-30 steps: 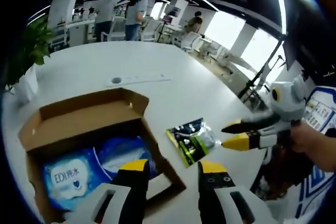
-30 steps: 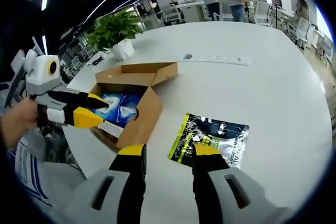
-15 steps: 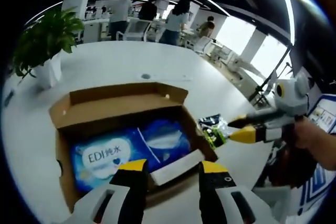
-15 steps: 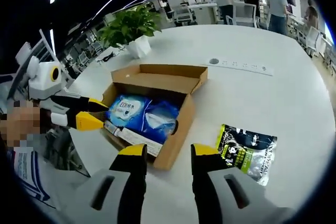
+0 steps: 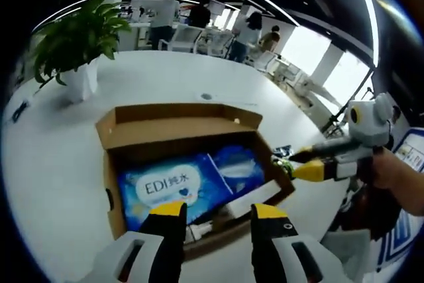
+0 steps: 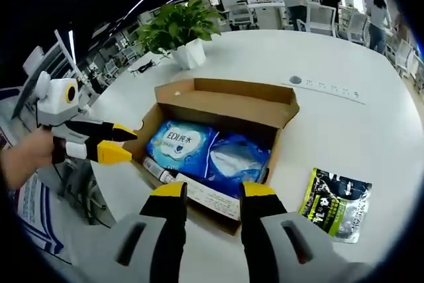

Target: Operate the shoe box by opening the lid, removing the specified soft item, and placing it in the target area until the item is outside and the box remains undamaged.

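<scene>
With the box (image 6: pixel 218 120) lid already up and the blue soft pack (image 6: pixel 211 154) lying inside, I'd bring my empty, parted right gripper (image 6: pixel 211 190) down on its middle, left gripper (image 5: pixel 215 209) likewise apart, clear of the cardboard walls.

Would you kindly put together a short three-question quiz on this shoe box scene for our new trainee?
1. True or false: the shoe box lid is open.
2. What lies on the table outside the box? A) black-and-green pouch B) red cup
3. Fill in: the blue wipes pack lies ___ the box.

Key: 1 true; 2 A, the black-and-green pouch; 3 inside. Both the left gripper and right gripper are open and hold nothing.
</scene>
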`<state>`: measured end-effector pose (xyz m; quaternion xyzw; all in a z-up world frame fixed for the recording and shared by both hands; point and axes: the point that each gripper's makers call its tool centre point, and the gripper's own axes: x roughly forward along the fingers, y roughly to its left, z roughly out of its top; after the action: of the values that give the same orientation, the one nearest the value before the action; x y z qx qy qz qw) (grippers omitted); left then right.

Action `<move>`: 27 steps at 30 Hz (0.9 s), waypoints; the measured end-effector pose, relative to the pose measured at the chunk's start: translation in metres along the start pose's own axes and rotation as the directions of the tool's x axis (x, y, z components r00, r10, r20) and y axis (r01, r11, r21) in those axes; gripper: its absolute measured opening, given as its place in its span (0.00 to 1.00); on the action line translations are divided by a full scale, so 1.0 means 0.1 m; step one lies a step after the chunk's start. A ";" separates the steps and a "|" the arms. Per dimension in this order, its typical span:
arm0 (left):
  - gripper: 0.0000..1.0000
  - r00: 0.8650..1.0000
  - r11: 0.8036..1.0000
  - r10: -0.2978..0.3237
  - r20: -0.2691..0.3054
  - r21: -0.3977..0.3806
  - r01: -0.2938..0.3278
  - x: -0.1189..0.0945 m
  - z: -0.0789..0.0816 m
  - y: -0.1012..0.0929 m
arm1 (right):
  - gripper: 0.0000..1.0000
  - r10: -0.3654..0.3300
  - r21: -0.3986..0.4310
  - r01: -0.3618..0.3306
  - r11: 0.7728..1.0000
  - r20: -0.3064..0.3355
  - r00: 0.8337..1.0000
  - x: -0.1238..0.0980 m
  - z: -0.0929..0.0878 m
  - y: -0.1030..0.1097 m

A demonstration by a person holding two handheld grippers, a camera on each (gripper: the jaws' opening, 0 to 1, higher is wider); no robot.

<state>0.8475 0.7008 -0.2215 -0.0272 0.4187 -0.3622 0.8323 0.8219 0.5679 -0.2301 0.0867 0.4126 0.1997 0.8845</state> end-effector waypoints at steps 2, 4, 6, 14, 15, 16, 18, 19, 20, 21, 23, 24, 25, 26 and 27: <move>0.39 1.000 1.000 0.002 0.000 -0.002 -0.002 -0.02 -0.01 0.03 | 0.27 0.004 -0.001 -0.004 1.000 -0.002 1.000 0.04 0.00 0.03; 0.39 1.000 1.000 0.004 0.000 -0.006 -0.004 -0.05 -0.03 0.06 | 0.27 0.008 -0.005 -0.008 1.000 -0.007 1.000 0.10 0.00 0.06; 0.39 1.000 1.000 0.004 0.000 -0.011 -0.004 -0.06 -0.04 0.11 | 0.27 0.011 -0.006 -0.012 1.000 -0.010 1.000 0.14 0.00 0.10; 0.39 1.000 1.000 0.000 -0.003 -0.017 0.000 -0.06 -0.04 0.23 | 0.25 0.024 -0.010 -0.024 1.000 -0.014 1.000 0.33 0.00 0.24; 0.39 1.000 1.000 -0.002 -0.003 -0.017 0.002 -0.06 -0.04 0.24 | 0.24 0.024 -0.010 -0.024 1.000 -0.018 1.000 0.35 -0.02 0.25; 0.39 1.000 1.000 -0.004 -0.005 -0.017 0.004 -0.05 -0.04 0.25 | 0.24 0.023 -0.009 -0.023 1.000 -0.023 0.999 0.39 -0.04 0.24; 0.39 1.000 1.000 -0.011 -0.008 -0.016 0.011 -0.03 -0.02 0.30 | 0.23 0.022 -0.006 -0.022 1.000 -0.031 0.999 0.42 -0.08 0.29; 0.39 1.000 1.000 -0.013 -0.009 -0.014 0.013 -0.03 -0.03 0.30 | 0.23 0.022 -0.005 -0.022 1.000 -0.033 0.999 0.43 -0.09 0.30; 0.39 1.000 1.000 -0.015 -0.011 -0.014 0.015 -0.03 -0.03 0.31 | 0.23 0.023 0.000 -0.023 1.000 -0.039 0.999 0.47 -0.11 0.26; 0.39 1.000 1.000 -0.017 -0.012 -0.015 0.017 -0.03 -0.03 0.32 | 0.22 0.023 0.002 -0.022 1.000 -0.040 0.999 0.50 -0.12 0.26; 0.39 1.000 1.000 -0.019 -0.015 -0.015 0.019 -0.02 -0.04 0.35 | 0.22 0.021 0.009 -0.021 1.000 -0.042 0.999 0.56 -0.11 0.26; 0.39 1.000 1.000 -0.020 -0.015 -0.016 0.020 -0.02 -0.03 0.36 | 0.22 0.023 0.014 -0.022 1.000 -0.043 0.999 0.58 -0.11 0.27; 0.39 1.000 1.000 -0.023 -0.015 -0.015 0.023 -0.02 -0.03 0.37 | 0.21 0.022 0.018 -0.022 1.000 -0.041 0.999 0.60 -0.10 0.28; 0.39 1.000 1.000 -0.023 -0.016 -0.015 0.023 -0.02 -0.03 0.38 | 0.21 0.021 0.019 -0.020 1.000 -0.041 0.999 0.62 -0.09 0.28; 0.39 1.000 1.000 -0.023 -0.016 -0.015 0.023 -0.02 -0.02 0.41 | 0.21 0.020 0.019 -0.019 1.000 -0.041 0.999 0.63 -0.08 0.28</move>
<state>0.8690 0.7323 -0.2358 -0.0353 0.4279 -0.3688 0.8244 0.8441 0.6202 -0.2702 0.0948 0.4318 0.2061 0.8730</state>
